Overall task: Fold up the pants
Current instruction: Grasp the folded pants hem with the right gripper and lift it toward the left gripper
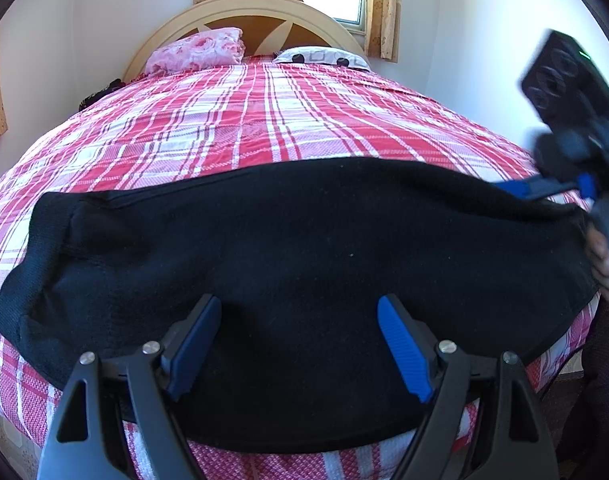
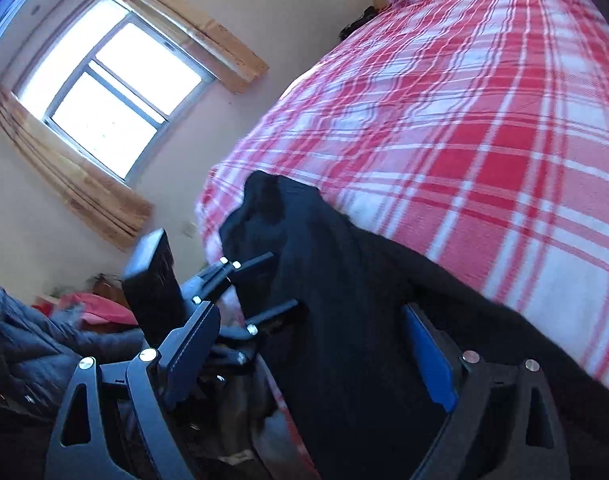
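The black pants (image 1: 288, 248) lie flat in a wide band across the near edge of the bed; they also show in the right wrist view (image 2: 336, 280). My left gripper (image 1: 300, 344) is open, its blue pads spread just above the near middle of the cloth, holding nothing. My right gripper (image 2: 308, 356) is open over the right end of the pants, with cloth lying between and below its spread fingers. In the left wrist view the right gripper (image 1: 544, 188) shows blurred at the far right by the pants' right end.
The bed (image 1: 264, 120) has a red and white plaid cover. A pink pillow (image 1: 200, 52) and a white patterned pillow (image 1: 324, 58) lie by the headboard. A window (image 2: 108, 96) with tan curtains is on the left wall. Clothes (image 2: 44, 340) are piled left of the bed.
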The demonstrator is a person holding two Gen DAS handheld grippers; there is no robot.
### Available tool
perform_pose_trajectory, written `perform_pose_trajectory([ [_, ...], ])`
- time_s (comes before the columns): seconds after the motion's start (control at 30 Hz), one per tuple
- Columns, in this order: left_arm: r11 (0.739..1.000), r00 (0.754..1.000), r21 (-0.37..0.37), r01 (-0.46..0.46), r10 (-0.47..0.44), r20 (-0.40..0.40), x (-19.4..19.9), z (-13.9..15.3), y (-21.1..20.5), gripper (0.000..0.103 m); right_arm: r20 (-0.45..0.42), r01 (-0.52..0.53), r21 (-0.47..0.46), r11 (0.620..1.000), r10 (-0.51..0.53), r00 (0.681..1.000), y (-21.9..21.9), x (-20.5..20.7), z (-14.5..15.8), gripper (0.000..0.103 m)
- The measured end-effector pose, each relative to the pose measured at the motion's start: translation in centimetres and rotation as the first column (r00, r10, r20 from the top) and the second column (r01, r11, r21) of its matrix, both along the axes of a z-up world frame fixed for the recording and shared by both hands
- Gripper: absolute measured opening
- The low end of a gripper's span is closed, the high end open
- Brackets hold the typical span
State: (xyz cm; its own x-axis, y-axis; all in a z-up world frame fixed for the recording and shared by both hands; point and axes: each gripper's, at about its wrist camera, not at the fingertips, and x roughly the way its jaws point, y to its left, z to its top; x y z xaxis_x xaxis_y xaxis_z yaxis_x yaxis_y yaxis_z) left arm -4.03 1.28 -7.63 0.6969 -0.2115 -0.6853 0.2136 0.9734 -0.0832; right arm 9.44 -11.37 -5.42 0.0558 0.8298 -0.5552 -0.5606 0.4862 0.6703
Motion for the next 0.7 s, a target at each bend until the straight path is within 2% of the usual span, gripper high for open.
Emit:
perform_pose_trajectory([
  [0.07,1.000,1.000,0.005,0.001,-0.001,-0.002,0.0,-0.1,0.0,0.084,-0.055,-0.008,0.018,1.000,0.009,0.998,1.7,1.4,-0.7,0.092],
  [0.13,1.000,1.000,0.003,0.002,-0.002,-0.003,0.0,0.0,0.0,0.084,-0.084,-0.030,-0.010,0.999,0.029,0.996,3.4,2.2,-0.8,0.093],
  [0.2,1.000,1.000,0.000,0.005,-0.005,-0.004,0.0,0.0,0.1,0.084,-0.109,-0.064,-0.013,0.998,0.063,0.992,4.6,2.4,-0.6,0.099],
  [0.27,1.000,1.000,0.005,0.013,-0.013,0.000,0.1,0.1,0.0,0.085,-0.147,-0.103,-0.050,0.993,0.095,0.985,5.1,2.0,-0.6,0.099],
  [0.4,1.000,1.000,-0.002,0.023,-0.023,0.003,0.3,0.0,0.2,0.086,-0.166,-0.131,-0.110,0.985,0.112,0.980,4.6,0.1,-0.8,0.098],
  [0.5,1.000,1.000,-0.004,0.025,-0.025,0.013,0.3,-0.2,0.1,0.087,-0.180,-0.127,-0.099,0.987,0.108,0.978,4.8,0.0,-1.1,0.098],
  [0.57,1.000,1.000,-0.007,0.028,-0.028,0.015,0.2,-0.2,0.2,0.087,-0.173,-0.106,-0.062,0.992,0.094,0.980,5.4,0.7,-1.1,0.098],
  [0.63,1.000,1.000,-0.010,0.029,-0.028,0.012,0.3,-0.2,0.2,0.087,-0.206,-0.077,0.036,0.996,0.083,0.975,6.0,2.1,-1.5,0.098],
  [0.7,1.000,1.000,-0.012,0.026,-0.026,0.009,0.3,-0.2,0.2,0.087,-0.225,-0.038,0.096,0.995,0.059,0.973,6.6,3.4,-1.6,0.098],
])
